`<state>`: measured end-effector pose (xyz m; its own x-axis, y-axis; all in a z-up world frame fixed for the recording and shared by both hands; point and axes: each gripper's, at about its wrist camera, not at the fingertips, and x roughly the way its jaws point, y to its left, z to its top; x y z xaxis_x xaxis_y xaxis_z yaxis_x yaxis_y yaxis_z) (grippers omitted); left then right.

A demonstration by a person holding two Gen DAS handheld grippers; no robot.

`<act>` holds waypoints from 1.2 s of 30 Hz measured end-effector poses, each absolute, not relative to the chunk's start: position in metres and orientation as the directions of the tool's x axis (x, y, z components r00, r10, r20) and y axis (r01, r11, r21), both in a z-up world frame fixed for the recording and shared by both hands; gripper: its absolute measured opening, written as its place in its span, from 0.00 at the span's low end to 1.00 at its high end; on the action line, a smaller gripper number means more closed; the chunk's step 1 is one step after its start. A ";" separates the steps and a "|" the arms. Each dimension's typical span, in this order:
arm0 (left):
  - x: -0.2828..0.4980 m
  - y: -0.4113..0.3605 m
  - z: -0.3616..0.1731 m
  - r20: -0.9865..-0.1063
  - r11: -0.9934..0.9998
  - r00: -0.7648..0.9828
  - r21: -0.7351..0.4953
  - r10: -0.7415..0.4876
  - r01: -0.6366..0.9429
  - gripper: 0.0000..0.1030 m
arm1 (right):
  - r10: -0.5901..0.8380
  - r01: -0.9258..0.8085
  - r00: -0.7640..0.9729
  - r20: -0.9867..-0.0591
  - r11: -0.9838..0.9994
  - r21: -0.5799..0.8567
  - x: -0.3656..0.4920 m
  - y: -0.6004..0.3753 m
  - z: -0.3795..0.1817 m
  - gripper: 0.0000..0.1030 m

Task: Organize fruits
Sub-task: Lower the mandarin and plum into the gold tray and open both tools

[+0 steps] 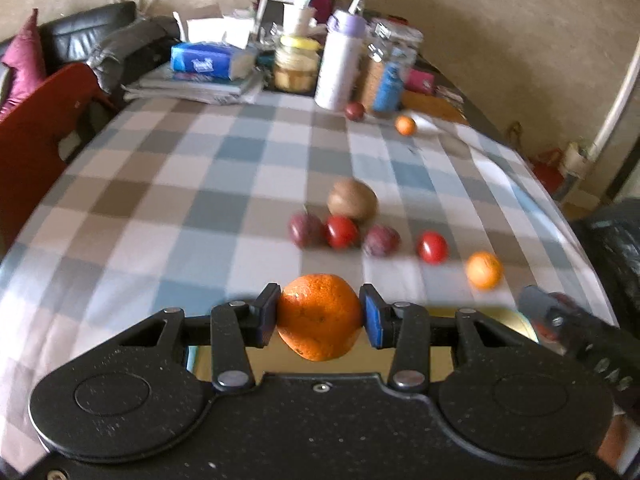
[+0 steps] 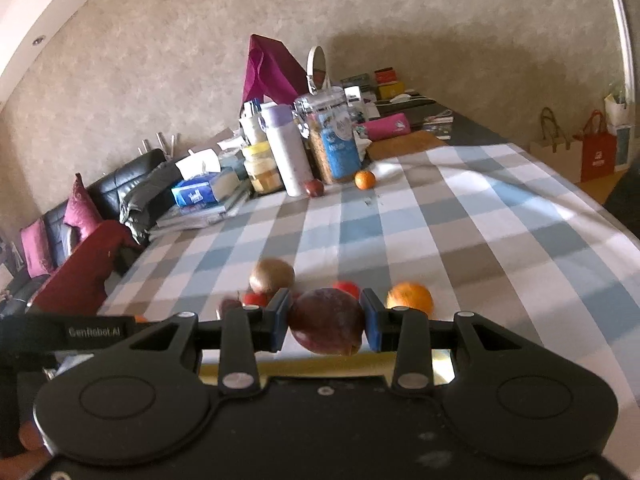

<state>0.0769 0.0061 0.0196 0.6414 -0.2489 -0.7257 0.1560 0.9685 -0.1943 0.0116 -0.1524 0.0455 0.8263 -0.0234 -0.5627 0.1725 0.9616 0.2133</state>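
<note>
Above the counter (image 1: 168, 184), each hand-held gripper grips fruit: left (image 1: 319, 316) an orange (image 1: 319, 322), right (image 2: 325, 320) a plum (image 2: 326, 326); next probably sorted placement.

left gripper (image 1: 320, 316) clamping orange (image 1: 320, 318) — tablecloth (image 1: 160, 208), perhaps plums (image 1: 306, 229)

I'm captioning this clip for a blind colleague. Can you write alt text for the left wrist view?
The left gripper holds an orange between its blue pads above a checked tablecloth. Beyond it lie a kiwi, plums, small red fruits and a smaller orange. Bottles, jars and a tissue pack crowd the far end.
</note>
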 end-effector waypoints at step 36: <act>0.016 -0.024 -0.001 -0.768 0.965 0.593 -0.120 -0.240 0.235 0.50 | -0.130 0.249 0.723 -0.678 0.965 0.081 -0.056 -0.142 0.006 0.38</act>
